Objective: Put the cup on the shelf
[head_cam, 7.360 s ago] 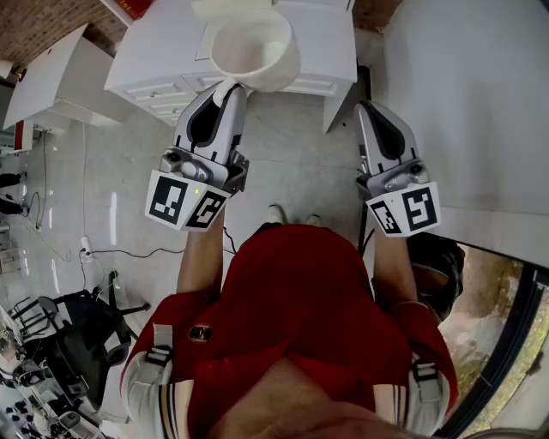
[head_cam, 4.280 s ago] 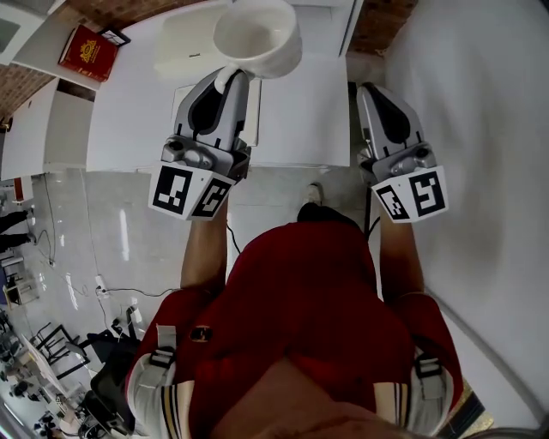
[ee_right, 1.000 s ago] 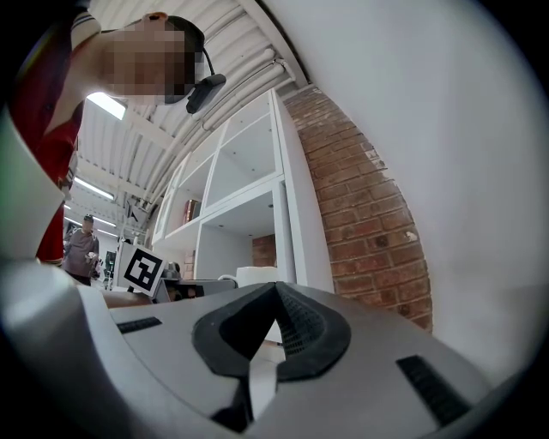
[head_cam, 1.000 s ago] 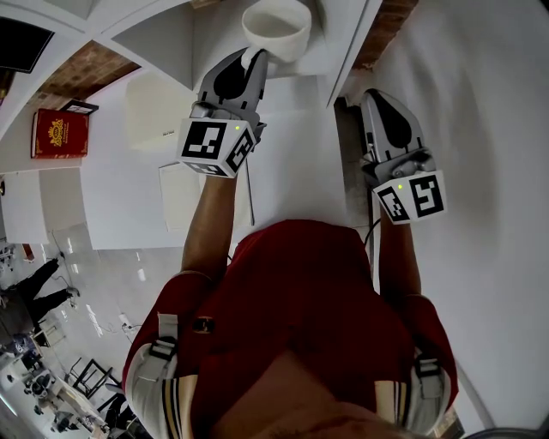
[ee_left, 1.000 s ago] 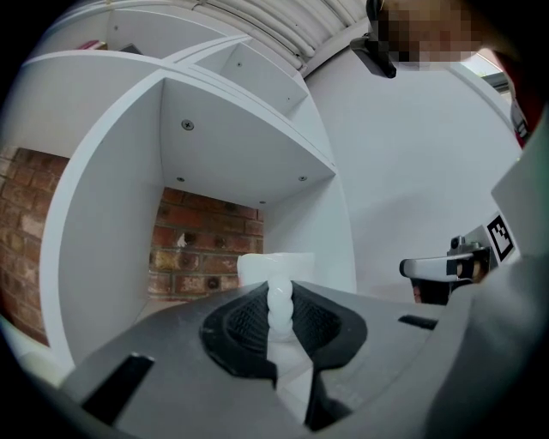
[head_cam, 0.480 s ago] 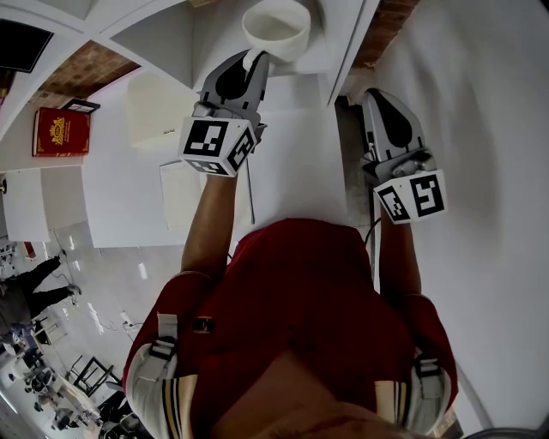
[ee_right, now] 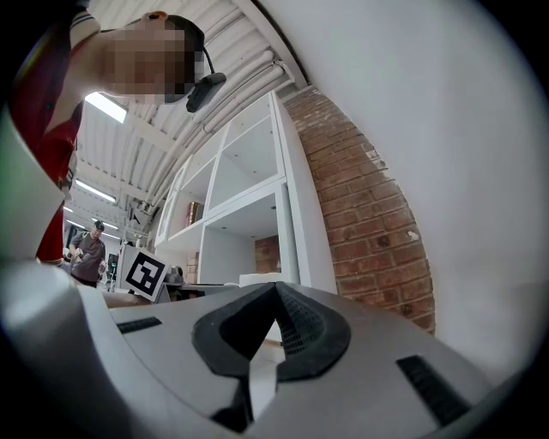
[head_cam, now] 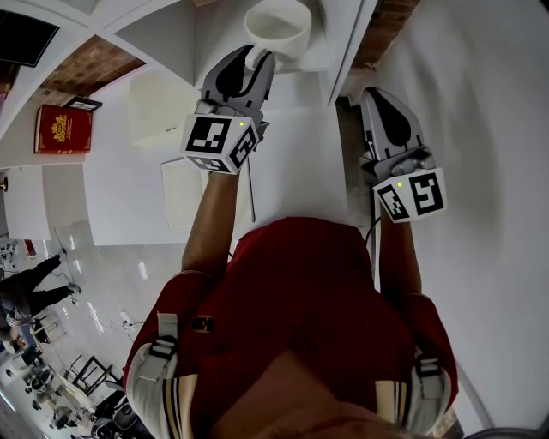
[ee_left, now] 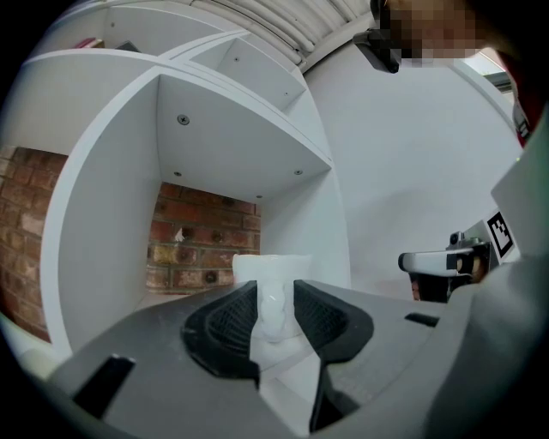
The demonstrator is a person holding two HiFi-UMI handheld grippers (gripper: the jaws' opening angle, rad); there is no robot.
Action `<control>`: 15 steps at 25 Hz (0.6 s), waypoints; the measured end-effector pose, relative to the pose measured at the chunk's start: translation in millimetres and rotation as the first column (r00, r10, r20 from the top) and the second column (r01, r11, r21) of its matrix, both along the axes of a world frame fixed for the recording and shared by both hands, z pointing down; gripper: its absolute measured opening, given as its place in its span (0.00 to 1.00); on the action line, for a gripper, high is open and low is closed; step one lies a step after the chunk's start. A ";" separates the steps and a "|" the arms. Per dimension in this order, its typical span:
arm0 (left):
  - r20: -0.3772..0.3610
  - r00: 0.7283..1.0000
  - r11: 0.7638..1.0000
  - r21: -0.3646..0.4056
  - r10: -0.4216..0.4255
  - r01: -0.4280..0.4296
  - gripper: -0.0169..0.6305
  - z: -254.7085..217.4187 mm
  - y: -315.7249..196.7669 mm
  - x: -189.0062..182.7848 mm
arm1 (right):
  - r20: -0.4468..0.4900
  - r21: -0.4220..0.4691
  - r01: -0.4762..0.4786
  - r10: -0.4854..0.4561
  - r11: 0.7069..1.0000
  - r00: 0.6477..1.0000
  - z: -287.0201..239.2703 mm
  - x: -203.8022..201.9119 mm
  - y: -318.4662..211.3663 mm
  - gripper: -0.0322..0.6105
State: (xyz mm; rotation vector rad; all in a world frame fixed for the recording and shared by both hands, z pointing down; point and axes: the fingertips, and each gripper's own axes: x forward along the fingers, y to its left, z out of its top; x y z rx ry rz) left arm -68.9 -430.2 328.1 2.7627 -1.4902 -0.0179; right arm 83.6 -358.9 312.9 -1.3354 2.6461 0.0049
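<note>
**Cup placement at the shelf, head view and both gripper views.** The white cup (head_cam: 276, 26) stands upright on the floor of a white shelf (head_cam: 330, 53) compartment above the rear edge of the bench (head_cam: 292, 163). Its open mouth faces up and its handle (ee_left: 273, 310) points toward the bench's front edge. The compartment has a brick back wall (ee_left: 202, 244), and the cup sits nearer the compartment's right-hand wall than its left.

The left hand-held gripper (head_cam: 256, 57) reaches across the bench from the front edge toward the rear. Its jaws are spread, and the cup's handle stands between the two ribbed pads (ee_left: 225, 321). The views do not settle whether the pads touch the handle. The cup rests on the shelf floor, not lifted.

The right hand-held gripper (head_cam: 377, 92) hangs past the bench's right edge, in front of a plain white wall (head_cam: 480, 129). Its jaws are pressed together with nothing between them — it is well apart from the cup.

A red book (head_cam: 60, 129) lies flat on a white surface off to the left, well apart from both grippers. The person's red shirt (head_cam: 300, 300) fills the lower middle of the head view.
</note>
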 end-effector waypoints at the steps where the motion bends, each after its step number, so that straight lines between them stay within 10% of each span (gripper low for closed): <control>1: 0.002 1.000 1.000 -0.001 0.001 -0.001 0.21 0.1 0.9 0.1 | 0.000 0.001 0.001 -0.001 1.000 1.000 -0.7 -0.3 0.6 0.05; 15: 0.019 0.999 0.999 0.034 -0.028 0.028 0.24 -15.4 34.4 -9.1 | -0.010 0.032 0.035 -0.035 0.999 0.999 -18.4 -10.1 27.4 0.05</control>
